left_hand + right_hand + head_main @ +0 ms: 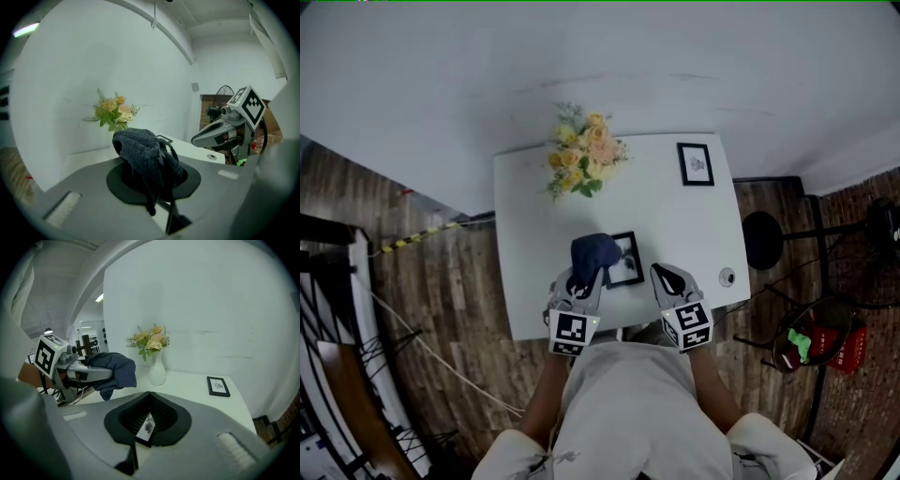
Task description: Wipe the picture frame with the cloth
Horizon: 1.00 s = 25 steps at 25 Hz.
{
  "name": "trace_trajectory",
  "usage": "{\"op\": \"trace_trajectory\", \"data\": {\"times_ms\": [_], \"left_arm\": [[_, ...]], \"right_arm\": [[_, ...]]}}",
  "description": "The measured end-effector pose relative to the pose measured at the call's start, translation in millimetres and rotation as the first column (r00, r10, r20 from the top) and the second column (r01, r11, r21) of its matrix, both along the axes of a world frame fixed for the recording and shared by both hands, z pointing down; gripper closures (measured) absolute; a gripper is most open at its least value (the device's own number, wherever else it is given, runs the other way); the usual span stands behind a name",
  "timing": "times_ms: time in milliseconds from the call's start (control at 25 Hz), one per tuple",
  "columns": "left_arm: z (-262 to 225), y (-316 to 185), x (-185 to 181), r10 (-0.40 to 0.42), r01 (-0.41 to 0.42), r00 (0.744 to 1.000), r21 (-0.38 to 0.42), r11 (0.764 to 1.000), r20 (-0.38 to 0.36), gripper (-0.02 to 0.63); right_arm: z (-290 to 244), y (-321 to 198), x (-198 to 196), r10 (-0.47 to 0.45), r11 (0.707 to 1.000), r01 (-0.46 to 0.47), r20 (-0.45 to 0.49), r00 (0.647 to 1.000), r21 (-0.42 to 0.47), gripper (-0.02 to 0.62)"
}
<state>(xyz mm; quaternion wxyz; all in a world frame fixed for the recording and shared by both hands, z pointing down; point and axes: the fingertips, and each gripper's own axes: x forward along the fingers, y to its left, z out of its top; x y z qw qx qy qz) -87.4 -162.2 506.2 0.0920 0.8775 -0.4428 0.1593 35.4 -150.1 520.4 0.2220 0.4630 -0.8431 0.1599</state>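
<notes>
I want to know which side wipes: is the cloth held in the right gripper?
No, the dark blue cloth sits clamped between the jaws of the left gripper.

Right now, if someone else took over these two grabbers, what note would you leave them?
Left gripper: shut on the dark blue cloth.
Right gripper: shut on the picture frame, near the table's front edge.
Cloth is at the frame's left side; contact can't be told.
Second frame lies farther back, right of the flowers.
Left: wipe the held frame; progress doesn't show.
</notes>
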Motion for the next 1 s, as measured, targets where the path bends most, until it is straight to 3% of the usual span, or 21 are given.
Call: {"op": "trace_trajectory", "data": {"times_ms": [360,1000], "left_arm": [[32.7,-7.9,15.0,0.046,-0.046,0.999,-0.077,0.996,-0.005,0.522],[73.6,-16.3,39.3,-0.013,0.028,0.997,-0.178,0.984,0.081,0.523]], "right_arm": [[33.3,-0.7,0.7,-0.002,0.997,0.000,-0.030,1.000,-0.076,0.592],[97.4,-4.4,6.2,-0.103,0.973,0.100,-0.006,0.995,-0.207,0.591]]}}
